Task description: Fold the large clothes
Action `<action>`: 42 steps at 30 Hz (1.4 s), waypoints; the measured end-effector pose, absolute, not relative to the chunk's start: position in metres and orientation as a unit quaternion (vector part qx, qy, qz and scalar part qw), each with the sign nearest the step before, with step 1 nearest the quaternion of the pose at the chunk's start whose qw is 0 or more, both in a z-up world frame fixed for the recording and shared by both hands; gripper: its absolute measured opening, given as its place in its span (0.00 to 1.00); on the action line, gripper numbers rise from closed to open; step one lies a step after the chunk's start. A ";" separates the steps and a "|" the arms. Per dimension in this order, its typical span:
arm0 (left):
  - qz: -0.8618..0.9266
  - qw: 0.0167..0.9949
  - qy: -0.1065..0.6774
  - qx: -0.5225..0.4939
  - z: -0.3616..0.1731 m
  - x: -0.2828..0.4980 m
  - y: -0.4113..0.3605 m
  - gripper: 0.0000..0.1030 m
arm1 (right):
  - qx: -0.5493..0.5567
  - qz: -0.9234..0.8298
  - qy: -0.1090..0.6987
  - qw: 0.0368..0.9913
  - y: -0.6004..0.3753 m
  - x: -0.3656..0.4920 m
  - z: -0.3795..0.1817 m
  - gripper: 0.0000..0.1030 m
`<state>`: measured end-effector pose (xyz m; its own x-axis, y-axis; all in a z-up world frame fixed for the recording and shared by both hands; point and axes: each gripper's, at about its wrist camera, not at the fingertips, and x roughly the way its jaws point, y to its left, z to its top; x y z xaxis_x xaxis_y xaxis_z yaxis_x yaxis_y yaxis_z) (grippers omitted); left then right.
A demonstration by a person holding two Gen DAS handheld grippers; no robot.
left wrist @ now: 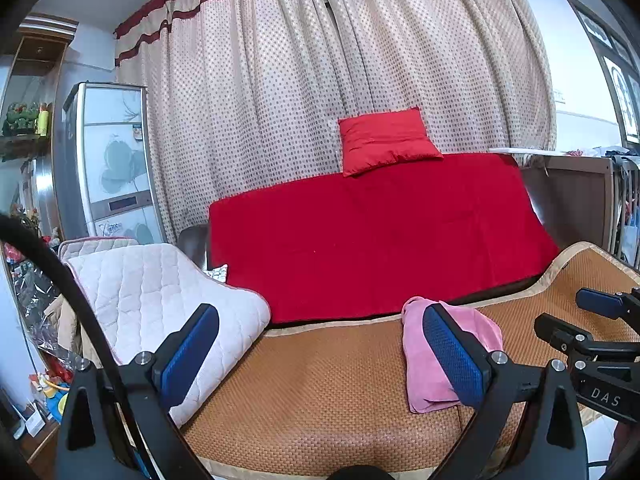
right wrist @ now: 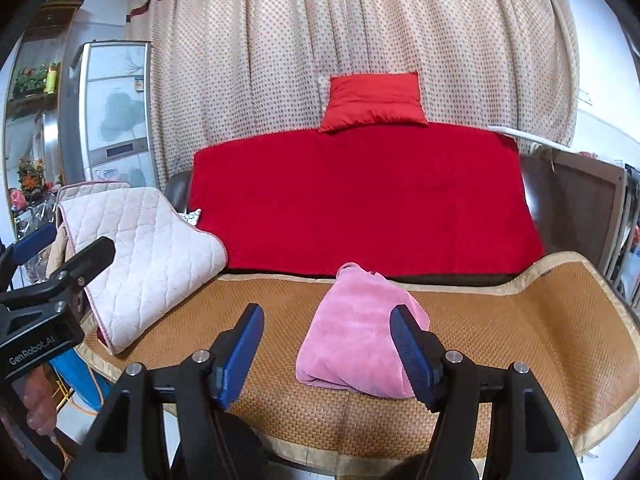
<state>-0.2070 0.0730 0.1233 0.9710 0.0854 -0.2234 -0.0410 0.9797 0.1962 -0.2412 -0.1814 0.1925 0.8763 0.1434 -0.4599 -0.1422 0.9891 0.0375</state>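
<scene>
At the far left a shelf (left wrist: 28, 120) holds small ornaments, and beside it stands a tall pale cabinet (left wrist: 114, 160) with a leaf pattern on its door. Below and in front of these, a white quilted pad (left wrist: 160, 312) lies draped over the left end of a woven brown mat (left wrist: 320, 400), its pink-trimmed edge hanging toward the near side. The left gripper (left wrist: 320, 354) hangs above the mat with its blue pads set wide apart and nothing between them; its left pad sits in front of the quilted pad, its right pad in front of a pink garment. Behind the mat a red blanket (left wrist: 380, 240) covers a raised surface, with a red cushion (left wrist: 386, 140) propped on its far edge against a dotted beige curtain (left wrist: 320, 72) trimmed in dark red. The pink garment (right wrist: 356, 336) lies folded into a compact bundle on the mat, near the mat's far edge and right of its middle. The right gripper (right wrist: 326, 354) hovers over it with jaws spread broadly, the bundle seen between the pads but not pinched by them. To the far right a dark wooden board (right wrist: 576, 200) stands beyond the blanket's end.
</scene>
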 end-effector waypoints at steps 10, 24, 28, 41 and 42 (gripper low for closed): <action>0.035 0.988 0.115 0.094 0.127 -0.210 0.076 0.99 | -0.009 0.065 0.233 0.970 -0.179 -0.251 0.194 0.68; 0.027 0.985 0.134 0.102 0.115 -0.207 0.067 0.99 | -0.013 0.025 0.251 0.968 -0.179 -0.250 0.183 0.69; 0.020 0.986 0.136 0.098 0.115 -0.208 0.068 0.99 | -0.036 0.010 0.246 0.968 -0.174 -0.249 0.181 0.69; 0.001 0.981 0.165 0.104 0.100 -0.204 0.056 0.99 | -0.076 -0.030 0.236 0.968 -0.168 -0.253 0.180 0.69; 0.000 0.980 0.169 0.106 0.098 -0.203 0.054 0.99 | -0.077 -0.031 0.241 0.967 -0.169 -0.252 0.178 0.69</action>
